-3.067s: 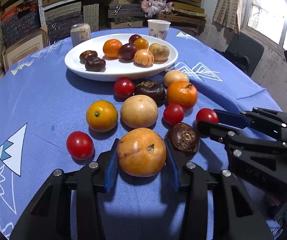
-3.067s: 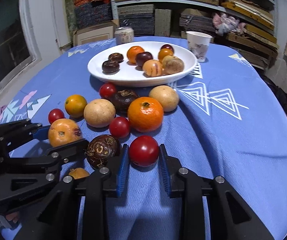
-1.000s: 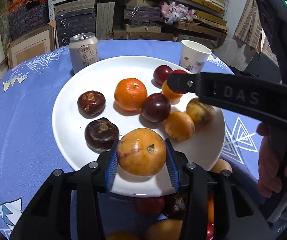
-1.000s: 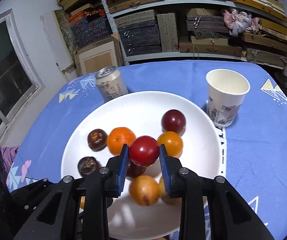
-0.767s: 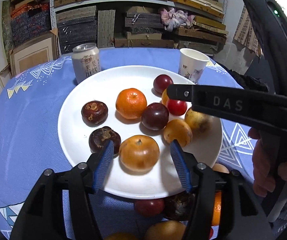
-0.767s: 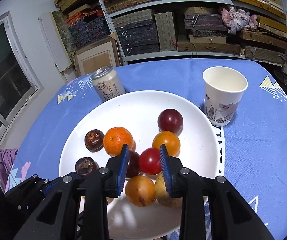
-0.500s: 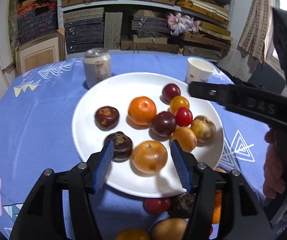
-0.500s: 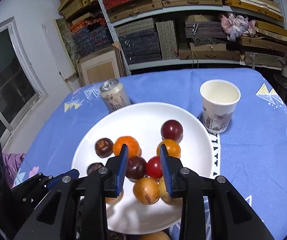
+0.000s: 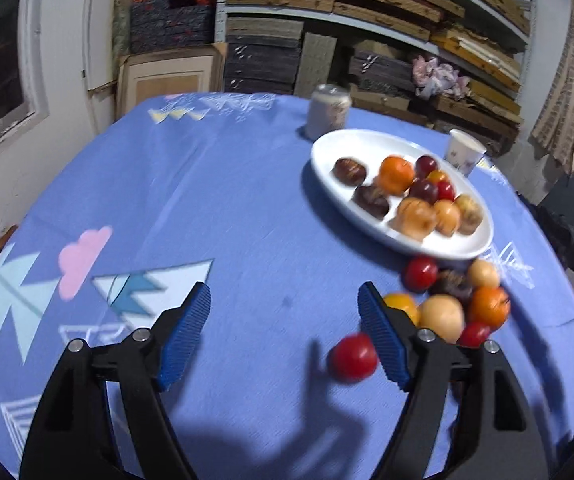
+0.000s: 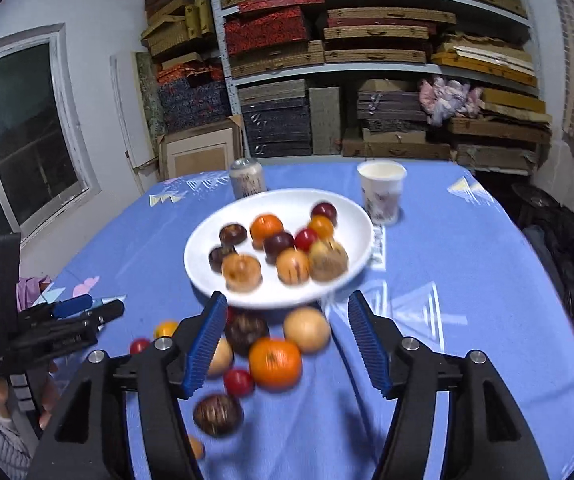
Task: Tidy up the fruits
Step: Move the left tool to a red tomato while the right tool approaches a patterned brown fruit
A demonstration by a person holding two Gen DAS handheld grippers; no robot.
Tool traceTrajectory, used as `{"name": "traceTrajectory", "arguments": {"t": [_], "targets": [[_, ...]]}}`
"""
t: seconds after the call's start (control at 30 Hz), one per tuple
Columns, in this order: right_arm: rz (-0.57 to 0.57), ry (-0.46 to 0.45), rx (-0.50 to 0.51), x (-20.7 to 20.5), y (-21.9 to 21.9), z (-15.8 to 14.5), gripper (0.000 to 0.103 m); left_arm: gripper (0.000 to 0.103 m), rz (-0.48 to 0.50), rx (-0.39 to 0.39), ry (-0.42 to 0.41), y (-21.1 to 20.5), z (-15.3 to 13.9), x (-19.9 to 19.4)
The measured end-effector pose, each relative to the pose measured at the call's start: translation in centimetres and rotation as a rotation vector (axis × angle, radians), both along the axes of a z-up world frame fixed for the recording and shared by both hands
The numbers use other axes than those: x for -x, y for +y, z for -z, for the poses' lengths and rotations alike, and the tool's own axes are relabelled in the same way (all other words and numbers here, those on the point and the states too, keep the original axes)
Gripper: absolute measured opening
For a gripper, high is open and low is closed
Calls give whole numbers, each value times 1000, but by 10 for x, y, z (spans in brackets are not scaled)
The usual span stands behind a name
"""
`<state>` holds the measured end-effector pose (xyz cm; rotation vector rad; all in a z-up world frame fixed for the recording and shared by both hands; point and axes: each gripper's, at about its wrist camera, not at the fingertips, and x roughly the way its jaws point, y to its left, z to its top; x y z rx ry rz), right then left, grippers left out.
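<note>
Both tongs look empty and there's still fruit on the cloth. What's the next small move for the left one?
Probably shift the left tongs slightly right and down around the red tomato. They are open and empty, and the tomato lies alone on the cloth beside the right finger, nearer than the cluster below the white plate. The picture is blurred, so judge the alignment before closing.

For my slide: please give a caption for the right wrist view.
Open right gripper above loose fruits, white plate of fruits beyond.

A round white plate [image 10: 357,216] held ten mixed red, orange and dark fruits; more loose fruits [image 10: 275,362] lay clustered just before it.
</note>
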<state>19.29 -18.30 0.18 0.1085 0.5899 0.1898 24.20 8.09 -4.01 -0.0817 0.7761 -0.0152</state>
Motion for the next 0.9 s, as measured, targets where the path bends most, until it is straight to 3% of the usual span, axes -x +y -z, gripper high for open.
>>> {"name": "traceTrajectory", "arguments": {"t": [0.17, 0.27, 0.37, 0.6, 0.73, 0.9], "targets": [[-3, 70, -25, 18, -4, 32, 67, 74, 17, -90, -28, -14, 9, 13], [-18, 60, 37, 20, 7, 35, 70, 77, 23, -131, -29, -22, 12, 15], [-16, 61, 56, 20, 11, 35, 77, 78, 33, -145, -15, -25, 14, 14], [15, 106, 40, 14, 5, 39, 79, 86, 56, -162, -13, -32, 15, 18], [37, 91, 26, 15, 1, 38, 89, 86, 80, -165, 10, -36, 21, 19], [46, 106, 21, 13, 0, 41, 90, 86, 103, -171, 16, -41, 26, 18]]}}
